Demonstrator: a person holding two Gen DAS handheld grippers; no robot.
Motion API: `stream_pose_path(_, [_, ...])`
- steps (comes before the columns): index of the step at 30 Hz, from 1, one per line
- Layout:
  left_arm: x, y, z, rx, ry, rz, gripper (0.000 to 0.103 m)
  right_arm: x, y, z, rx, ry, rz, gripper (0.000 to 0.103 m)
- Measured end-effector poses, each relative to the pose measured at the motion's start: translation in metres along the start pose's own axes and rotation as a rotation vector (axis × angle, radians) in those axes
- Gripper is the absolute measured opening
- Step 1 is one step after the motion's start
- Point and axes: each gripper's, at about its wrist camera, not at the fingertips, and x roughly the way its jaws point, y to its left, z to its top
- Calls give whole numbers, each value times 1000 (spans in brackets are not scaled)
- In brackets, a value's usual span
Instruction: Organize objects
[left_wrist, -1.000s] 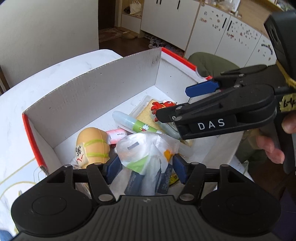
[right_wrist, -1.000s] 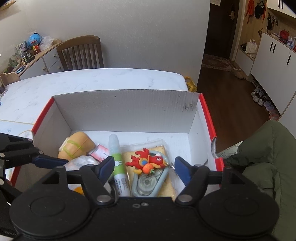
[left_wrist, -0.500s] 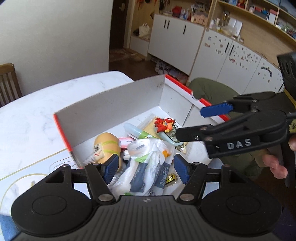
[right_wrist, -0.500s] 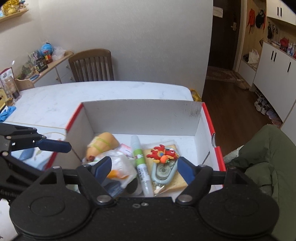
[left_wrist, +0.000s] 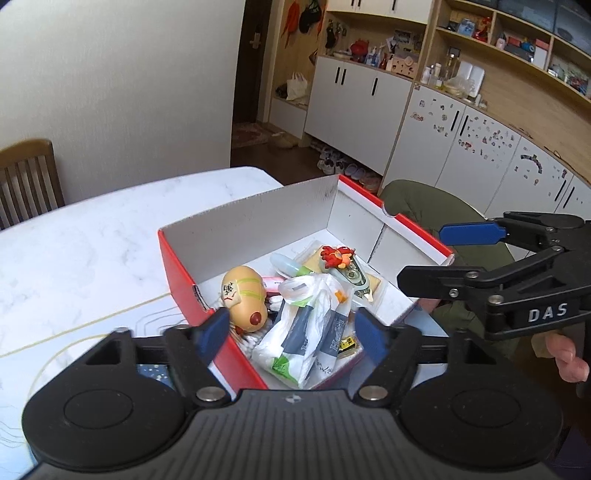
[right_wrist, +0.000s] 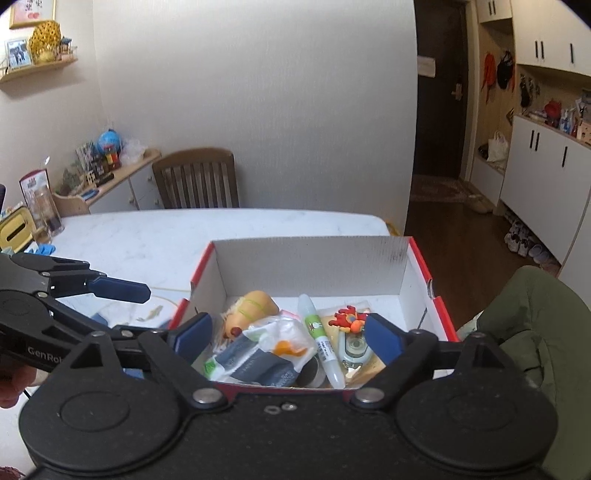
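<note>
The white marbled worktop (right_wrist: 155, 240) is seen carrying a red-sided cardboard box with a white interior (right_wrist: 314, 262), placed near the worktop's right end. Both tools are held above the near side of this box, tilted downward toward its contents. The left tool (left_wrist: 290, 332) is held with its blue-padded fingers spread apart and nothing between them; the right tool (right_wrist: 286, 336) is likewise held apart and empty, its blue finger also being seen from the left wrist view beyond the box's right wall. Inside the box, a crumpled white plastic bag of packets (right_wrist: 258, 350) is laid at the near left, with a tan rounded toy with green bands (right_wrist: 253, 308) behind it. A white and green glue stick (right_wrist: 319, 341) is laid with its long axis running from the far wall toward the near wall, cap end farthest. Just right of it, a red dragon charm (right_wrist: 347, 319) is rested on a grey-green correction tape dispenser (right_wrist: 354, 347).
</note>
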Motion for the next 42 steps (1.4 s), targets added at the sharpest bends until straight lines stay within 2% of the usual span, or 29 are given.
stream_pose_path(5, [-13,-5,-6,36,-18,2,83,-15,6,-6,28,-42,3,101])
stream_pose_path(7, [-17,-5,-7,38,-24,1,88,-20,10,-8,26,-57,-3,102])
stream_pose_path(9, [-21,-5,-9,35,-33,2,101,-24,14,-10,23,-66,-7,102])
stream_pose_path(10, [-23,-4,-10,34,-39,3,102,-26,16,-11,24,-68,-9,102])
stream_pose_path(19, [-42,2,-15,1,-80,-20,102,-43,32,-20,19,-95,-15,103])
stream_pose_path(23, [-50,1,-18,16,-94,-14,102,-49,35,-22,25,-104,-26,103])
stream_pose_path(32, [-59,-6,-25,59,-100,4,102,-51,39,-30,52,-89,-43,103])
stream_pose_path(42, [-56,-2,-27,43,-80,8,102,-54,41,-36,76,-84,-56,103])
